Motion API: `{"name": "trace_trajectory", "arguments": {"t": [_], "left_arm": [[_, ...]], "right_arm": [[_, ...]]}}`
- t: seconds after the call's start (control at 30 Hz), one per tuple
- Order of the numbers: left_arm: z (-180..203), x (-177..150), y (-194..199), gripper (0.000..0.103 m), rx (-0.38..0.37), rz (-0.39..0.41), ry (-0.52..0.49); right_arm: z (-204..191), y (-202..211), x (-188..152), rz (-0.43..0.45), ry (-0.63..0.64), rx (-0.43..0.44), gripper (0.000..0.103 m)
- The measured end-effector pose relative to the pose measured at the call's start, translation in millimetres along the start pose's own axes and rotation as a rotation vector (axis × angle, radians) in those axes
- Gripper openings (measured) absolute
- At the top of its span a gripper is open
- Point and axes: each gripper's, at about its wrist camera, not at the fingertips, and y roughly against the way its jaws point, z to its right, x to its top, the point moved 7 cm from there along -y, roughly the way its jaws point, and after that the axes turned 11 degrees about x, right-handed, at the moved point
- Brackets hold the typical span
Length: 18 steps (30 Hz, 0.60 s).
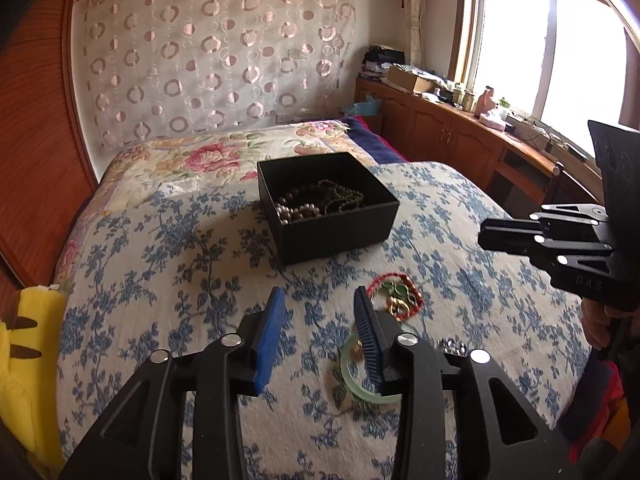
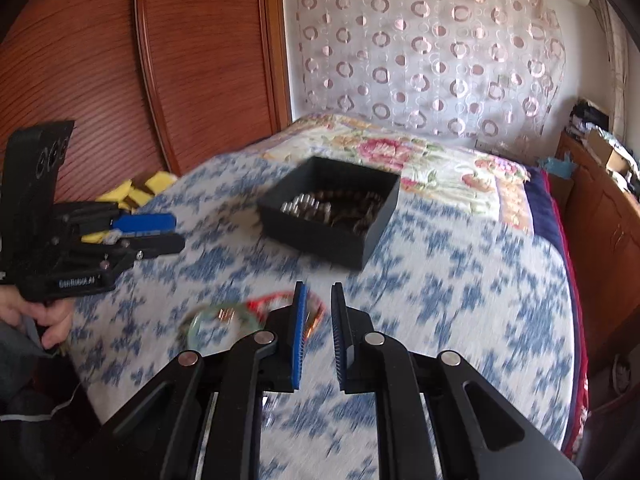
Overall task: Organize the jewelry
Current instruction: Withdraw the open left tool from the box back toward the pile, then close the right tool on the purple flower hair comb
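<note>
A black open box (image 1: 332,216) with bead necklaces and pearls (image 1: 316,202) sits on the blue-flowered bedspread (image 1: 180,280). In front of it lie a red cord bracelet with gold and green pieces (image 1: 400,300) and a pale green bangle (image 1: 352,376). My left gripper (image 1: 320,300) is open and empty; its right finger (image 1: 370,334) is over the bangle. My right gripper (image 2: 318,294) is open and empty, just right of the red bracelet (image 2: 276,300) and bangle (image 2: 208,322). The box (image 2: 332,236) lies beyond. Each gripper shows in the other's view: the right one (image 1: 486,234) and the left one (image 2: 176,232).
A yellow plush (image 1: 28,344) lies at the bed's left edge by a wooden wardrobe (image 2: 120,80). A wooden cabinet (image 1: 460,128) with clutter runs under the window on the right. A small shiny piece (image 1: 452,347) lies by the bangle. A floral quilt (image 1: 224,156) lies behind the box.
</note>
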Motion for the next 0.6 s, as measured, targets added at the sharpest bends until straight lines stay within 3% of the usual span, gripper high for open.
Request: {"name": "trace_trajectory", "arguments": {"t": [0.1,0.3,0.4,0.53,0.6], "left_arm": [[2,-10,0,0.051,-0.009,-0.011,-0.001],[8,-22,0,0.077,-0.009,-0.012,-0.018],[10,-27,-2,0.078,-0.018,-0.022,-0.015],[9,-31,-6,0.078,-0.023,-0.042,-0.009],[9,-34,-7,0.078,-0.019,-0.045,-0.012]], "right_arm": [[-10,-1,-18,-0.025,-0.005,0.011,0.023],[-26,-11,-46,-0.067,-0.025,0.045,0.023],[-30,-18,-53,-0.089,-0.032,0.055,0.023],[-32,-27,-59,-0.119,-0.052,0.067,0.033],[-33,-30,-61,-0.128,-0.065,0.079,0.033]]}}
